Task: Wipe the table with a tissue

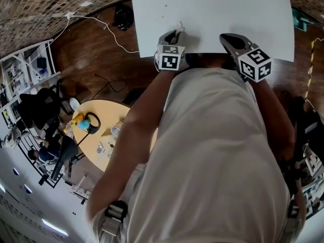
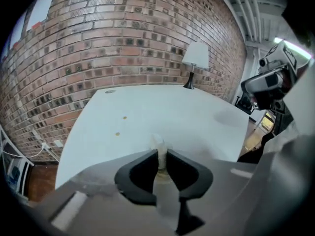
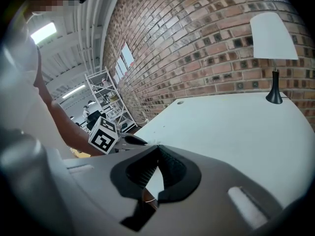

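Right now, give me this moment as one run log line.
left gripper: shut on tissue, at table near edge | right gripper: shut, empty | table: two small spots ahead of tissue | contact: unclear

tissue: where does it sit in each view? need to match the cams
Head view: the tissue pokes out of the left gripper, upper middle, at the table's near edge.
Left gripper view: low centre, pinched between the jaws.
Right gripper view: cannot make it out; only the left gripper shows, left of centre.
Shared landmark: the white table.
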`<state>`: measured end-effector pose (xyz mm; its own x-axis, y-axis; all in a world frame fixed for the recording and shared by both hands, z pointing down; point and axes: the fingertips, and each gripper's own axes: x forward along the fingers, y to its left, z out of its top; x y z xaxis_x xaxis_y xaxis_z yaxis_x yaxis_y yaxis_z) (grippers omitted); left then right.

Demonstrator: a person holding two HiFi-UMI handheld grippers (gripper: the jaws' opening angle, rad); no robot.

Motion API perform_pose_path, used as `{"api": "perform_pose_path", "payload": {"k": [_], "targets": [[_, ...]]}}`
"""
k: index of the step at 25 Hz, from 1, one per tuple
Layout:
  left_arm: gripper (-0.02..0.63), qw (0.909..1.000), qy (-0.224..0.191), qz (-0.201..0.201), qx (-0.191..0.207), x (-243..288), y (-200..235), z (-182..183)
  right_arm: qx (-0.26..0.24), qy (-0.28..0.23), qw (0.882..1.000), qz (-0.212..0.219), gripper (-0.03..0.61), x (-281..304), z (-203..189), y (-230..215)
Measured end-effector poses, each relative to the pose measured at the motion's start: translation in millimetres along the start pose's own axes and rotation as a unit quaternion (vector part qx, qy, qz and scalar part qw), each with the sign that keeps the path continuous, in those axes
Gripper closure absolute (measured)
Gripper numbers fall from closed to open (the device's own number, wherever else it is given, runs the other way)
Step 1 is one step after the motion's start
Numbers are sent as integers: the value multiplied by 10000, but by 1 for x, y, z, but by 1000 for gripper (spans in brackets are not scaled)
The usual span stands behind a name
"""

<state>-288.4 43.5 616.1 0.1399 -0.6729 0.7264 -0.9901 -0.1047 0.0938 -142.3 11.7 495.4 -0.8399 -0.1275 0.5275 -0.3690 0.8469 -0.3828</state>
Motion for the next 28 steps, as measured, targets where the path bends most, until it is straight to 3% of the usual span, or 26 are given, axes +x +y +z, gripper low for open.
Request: {"api": "perform_pose_path", "payload": {"k": [5,7,10,17,21,28], "targets": [[549,9931,91,-1167,59,7,-45,6,19,-52,10000,-5,571,2,5,0],[549,9912,72,-1322,69,7,-50,10,-10,-82,10000,5,571,3,10,-2],[548,9933,-221,-1064,-401,-7,-26,12,-47,-140,9999,4,571,3,11,2],[548,9879,-677,70,-1392,-61,98,-13,-104,-222,9997,-79,571,10,-1,37],[546,9864,-725,216,-1458,-64,121,-8,-86,-229,9996,-111,571,6,-1,44],[546,9878,-642,75,-1415,-30,118,16,36,-186,9996,-217,571,1,-3,26]]}}
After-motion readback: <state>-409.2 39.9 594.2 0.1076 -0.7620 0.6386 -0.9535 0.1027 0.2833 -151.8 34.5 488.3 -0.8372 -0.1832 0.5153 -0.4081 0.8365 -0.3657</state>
